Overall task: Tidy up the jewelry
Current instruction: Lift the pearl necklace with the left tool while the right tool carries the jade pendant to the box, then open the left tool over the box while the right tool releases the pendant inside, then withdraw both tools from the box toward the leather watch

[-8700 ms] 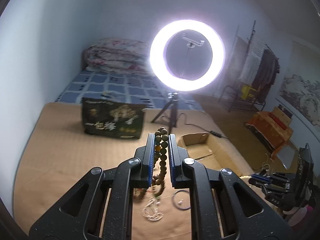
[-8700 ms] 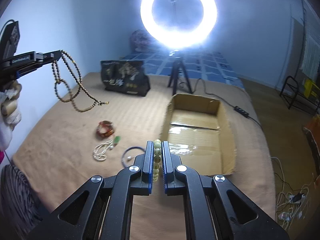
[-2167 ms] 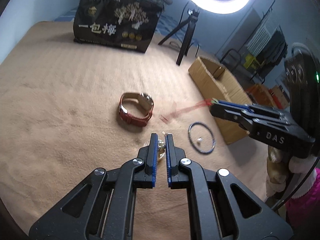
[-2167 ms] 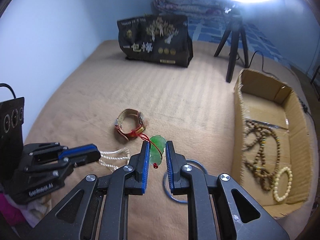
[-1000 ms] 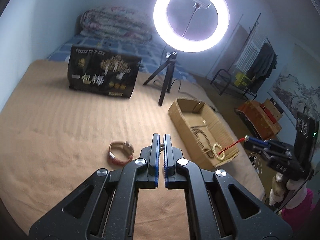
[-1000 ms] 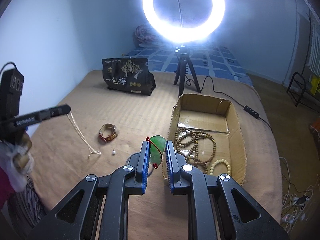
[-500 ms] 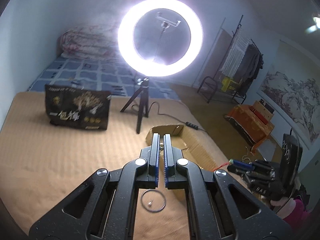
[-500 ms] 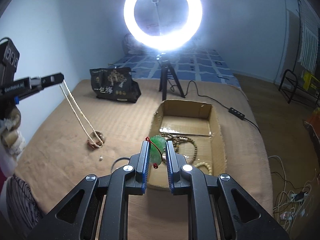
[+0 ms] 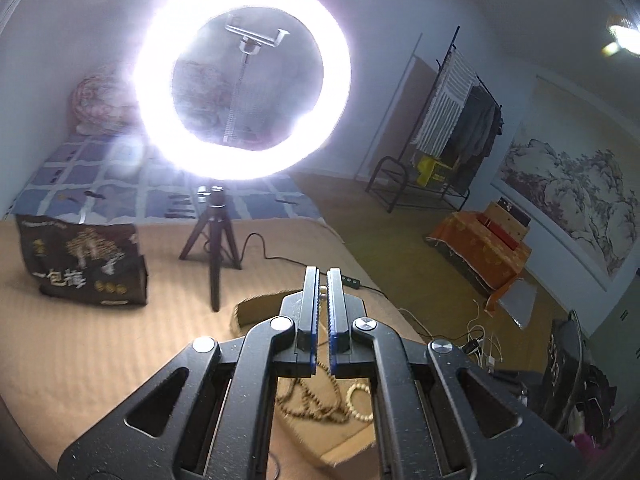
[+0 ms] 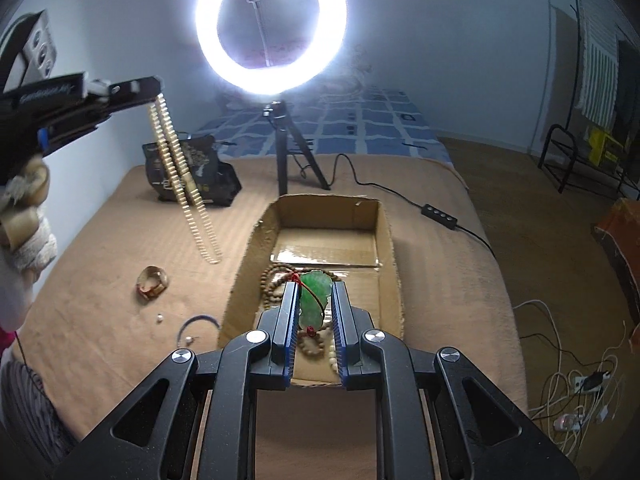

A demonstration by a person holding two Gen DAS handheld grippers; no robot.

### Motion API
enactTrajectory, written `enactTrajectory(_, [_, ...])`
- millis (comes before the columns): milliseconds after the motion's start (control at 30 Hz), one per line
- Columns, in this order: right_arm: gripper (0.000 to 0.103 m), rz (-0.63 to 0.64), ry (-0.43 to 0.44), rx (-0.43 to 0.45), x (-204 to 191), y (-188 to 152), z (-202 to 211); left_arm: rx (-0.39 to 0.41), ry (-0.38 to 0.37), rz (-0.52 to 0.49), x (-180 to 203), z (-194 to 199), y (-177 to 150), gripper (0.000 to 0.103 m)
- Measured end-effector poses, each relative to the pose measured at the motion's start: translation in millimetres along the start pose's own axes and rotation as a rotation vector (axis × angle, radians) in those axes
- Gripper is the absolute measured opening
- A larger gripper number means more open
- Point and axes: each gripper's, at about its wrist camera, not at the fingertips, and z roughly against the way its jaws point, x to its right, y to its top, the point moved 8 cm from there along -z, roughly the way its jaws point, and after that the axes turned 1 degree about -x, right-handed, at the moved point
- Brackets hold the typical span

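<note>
My left gripper [image 10: 156,85] is clamped tight on a pale bead string [image 10: 182,178], which dangles in the air over the mat, left of the box [image 10: 390,248]. My right gripper [image 10: 316,300] is nearly closed on a green pendant [image 10: 314,292] with a red cord, held above the box, where brown beads [image 10: 276,280] lie. A watch [image 10: 152,282] and ring [image 10: 200,326] sit on the mat [image 10: 120,264].
</note>
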Motion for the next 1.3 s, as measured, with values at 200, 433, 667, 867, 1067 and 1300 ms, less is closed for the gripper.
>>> enactTrajectory(200, [0.014,-0.015,-0.006,-0.018,16,-2,-14,-0.025,-0.023,-0.015,10,-46,-3,0.001])
enactTrajectory(433, [0.014,-0.029,-0.004,-0.045,27,-7,-35,-0.09,0.02,-0.035,9,-93,-18,0.001])
enactTrajectory(667, [0.014,-0.068,0.015,-0.086,36,-17,-59,-0.156,0.058,-0.091,11,-116,-33,0.001])
enactTrajectory(867, [0.021,-0.063,0.011,-0.106,37,-23,-67,-0.217,0.082,-0.097,8,-122,-43,0.021])
enactTrajectory(1067, [0.072,-0.075,0.005,-0.065,38,-22,-60,-0.204,0.115,-0.119,7,-114,-47,0.066])
enactTrajectory(1300, [0.072,-0.077,0.003,-0.058,33,-19,-52,-0.199,0.131,-0.132,6,-99,-46,0.066])
